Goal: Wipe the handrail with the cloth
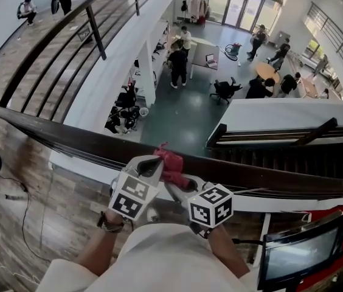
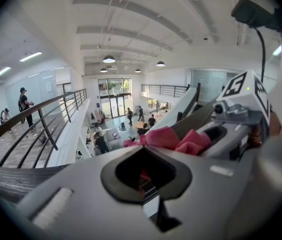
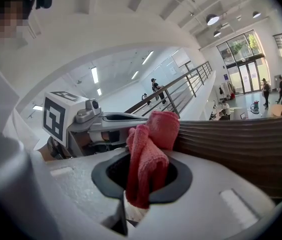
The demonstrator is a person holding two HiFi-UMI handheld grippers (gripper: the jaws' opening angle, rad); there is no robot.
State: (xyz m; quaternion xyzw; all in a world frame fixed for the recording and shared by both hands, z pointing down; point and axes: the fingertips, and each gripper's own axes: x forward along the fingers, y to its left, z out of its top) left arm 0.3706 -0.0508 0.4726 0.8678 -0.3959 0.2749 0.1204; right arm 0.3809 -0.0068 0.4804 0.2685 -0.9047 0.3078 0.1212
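Judging by position, wiping is rated barely begun: the cloth (image 1: 170, 163) is clamped in the closed right gripper (image 1: 180, 184), apparently nipped by the closed left gripper (image 1: 152, 163), at the handrail (image 1: 68, 140), 12 o'clock of both.

cloth (image 1: 170, 163): one, pink
handrail (image 1: 68, 140): one, dark wood
tongs: two, left tongs (image 1: 150, 165) and right tongs (image 1: 180, 184)
marker cubes (image 1: 129, 196) (image 1: 211, 204): two, one on each
screen (image 1: 305, 251): one

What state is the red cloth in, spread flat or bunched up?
Bunched up: the cloth sits gathered in thick folds between the right gripper's shut jaws, at the handrail.
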